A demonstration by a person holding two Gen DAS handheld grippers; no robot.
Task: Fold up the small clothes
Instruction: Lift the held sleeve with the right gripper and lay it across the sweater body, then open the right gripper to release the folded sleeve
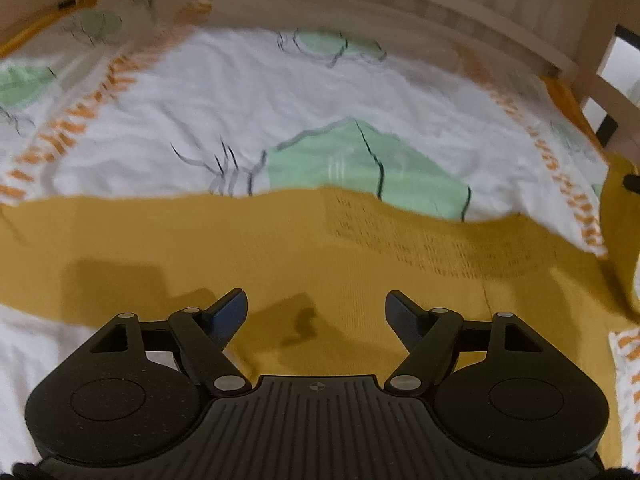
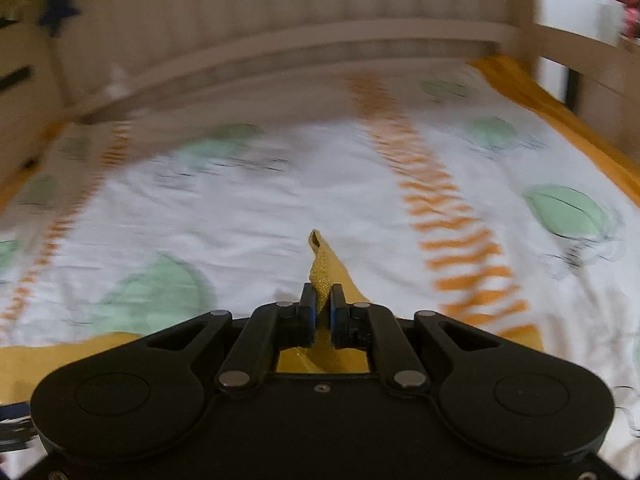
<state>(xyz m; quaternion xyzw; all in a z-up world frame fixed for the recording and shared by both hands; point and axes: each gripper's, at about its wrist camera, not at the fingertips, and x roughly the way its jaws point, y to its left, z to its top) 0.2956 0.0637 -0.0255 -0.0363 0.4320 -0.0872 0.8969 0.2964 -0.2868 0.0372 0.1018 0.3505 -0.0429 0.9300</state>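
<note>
Your right gripper [image 2: 322,306] has its fingers [image 2: 307,312] clamped on a bunched corner of the mustard-yellow garment [image 2: 326,268], a pinched tip of cloth poking up beyond them. Your left gripper [image 1: 316,308] hangs with its fingers [image 1: 228,312] spread wide and empty above the same garment [image 1: 240,248], which lies flat across the bed's white sheet [image 1: 224,96] printed with green shapes and orange stripes. A pale wooden bed rail [image 1: 400,4] runs behind.

Dim warm light, heavy motion blur, fisheye-bent edges, soft shadows
</note>
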